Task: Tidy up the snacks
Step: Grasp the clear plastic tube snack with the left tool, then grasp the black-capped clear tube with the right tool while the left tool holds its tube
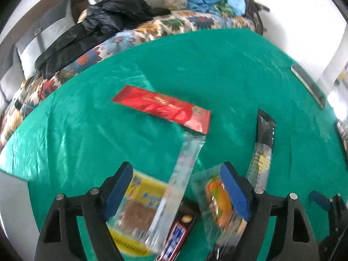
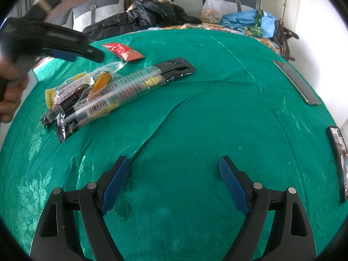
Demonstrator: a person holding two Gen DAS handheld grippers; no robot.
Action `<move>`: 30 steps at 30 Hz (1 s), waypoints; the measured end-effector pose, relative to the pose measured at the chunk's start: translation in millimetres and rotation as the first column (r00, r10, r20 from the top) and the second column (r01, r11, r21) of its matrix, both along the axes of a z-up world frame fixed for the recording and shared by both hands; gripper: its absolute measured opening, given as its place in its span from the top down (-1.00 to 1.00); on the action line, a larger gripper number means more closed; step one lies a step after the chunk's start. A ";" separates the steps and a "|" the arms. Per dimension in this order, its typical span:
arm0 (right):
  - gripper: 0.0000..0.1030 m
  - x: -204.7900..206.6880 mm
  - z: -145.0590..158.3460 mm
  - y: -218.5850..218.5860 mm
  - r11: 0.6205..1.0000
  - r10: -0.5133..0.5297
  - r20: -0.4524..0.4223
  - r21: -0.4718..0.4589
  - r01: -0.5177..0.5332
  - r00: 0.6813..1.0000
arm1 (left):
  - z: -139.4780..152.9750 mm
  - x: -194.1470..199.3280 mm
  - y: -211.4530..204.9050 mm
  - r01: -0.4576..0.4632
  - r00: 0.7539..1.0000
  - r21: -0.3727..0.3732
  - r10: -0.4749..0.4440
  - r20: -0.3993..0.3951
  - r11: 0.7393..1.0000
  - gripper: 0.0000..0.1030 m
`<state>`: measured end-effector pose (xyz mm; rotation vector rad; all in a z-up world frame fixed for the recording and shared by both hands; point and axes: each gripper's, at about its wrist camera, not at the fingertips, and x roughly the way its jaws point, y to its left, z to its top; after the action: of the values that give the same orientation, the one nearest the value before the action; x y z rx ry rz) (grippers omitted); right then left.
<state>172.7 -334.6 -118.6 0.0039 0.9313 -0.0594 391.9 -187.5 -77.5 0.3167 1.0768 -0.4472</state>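
Note:
A pile of snacks lies on the green cloth (image 2: pixel 195 119) at the left: a long black-ended packet (image 2: pixel 139 80), an orange corn-print packet (image 2: pixel 101 82) and a dark bar (image 2: pixel 65 103). A red packet (image 2: pixel 122 51) lies apart behind them. My left gripper (image 1: pixel 177 187) hovers over the pile, jaws open, not pressing on anything. Under it I see a long clear packet (image 1: pixel 184 174), a yellow packet (image 1: pixel 139 206), a blue-lettered bar (image 1: pixel 176 237) and the orange packet (image 1: pixel 219 204). My right gripper (image 2: pixel 174 169) stands open above bare cloth.
Two phones (image 2: pixel 298 82) (image 2: pixel 339 163) lie near the cloth's right edge. Behind are a black jacket (image 2: pixel 152 13), a clear plastic bag (image 2: pixel 212 6), blue clothing (image 2: pixel 245 20) and grey pillows. A person's hand (image 2: pixel 10 100) holds the left gripper.

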 end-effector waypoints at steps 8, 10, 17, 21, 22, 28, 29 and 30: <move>-0.69 0.0 0.1 0.6 1.000 0.000 0.000 0.000 0.000 1.000 | -20.0 2.2 0.2 -0.073 0.995 0.027 0.075 -0.060 0.997 -0.41; -0.69 0.1 0.0 0.5 1.000 0.000 0.000 0.000 0.000 1.000 | -21.5 -3.8 5.0 -0.053 0.997 0.041 0.055 -0.060 0.998 -0.37; -0.69 0.3 0.0 1.8 1.000 -0.001 0.000 0.001 0.001 1.000 | -19.2 -19.4 19.9 -0.024 0.997 0.018 0.026 -0.069 1.000 0.61; -0.69 0.3 0.0 1.6 1.000 -0.001 0.000 0.001 0.001 1.000 | -9.4 -35.0 35.0 -0.049 0.998 -0.022 0.048 -0.047 0.999 0.65; -0.69 0.3 -0.1 1.8 1.000 -0.001 0.000 0.001 0.001 1.000 | -4.7 -41.5 42.9 -0.065 0.997 -0.050 0.062 -0.046 0.997 0.65; -0.69 0.4 -0.3 1.6 1.000 -0.001 0.000 0.001 0.001 1.000 | 7.5 -96.8 108.3 -0.198 0.980 -0.132 0.192 -0.061 0.971 0.65; -0.69 0.4 -0.3 1.7 1.000 -0.001 0.000 0.001 0.001 1.000 | 6.0 -106.6 119.7 -0.219 0.975 -0.130 0.212 -0.064 0.967 0.65; -0.69 0.4 -0.3 1.6 1.000 -0.001 0.000 0.001 0.001 1.000 | 3.1 -119.1 135.3 -0.249 0.968 -0.127 0.242 -0.068 0.960 0.65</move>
<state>173.1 -333.1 -118.9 0.0051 0.9312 -0.0597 272.8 -52.2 -74.4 0.0502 1.1141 -0.3044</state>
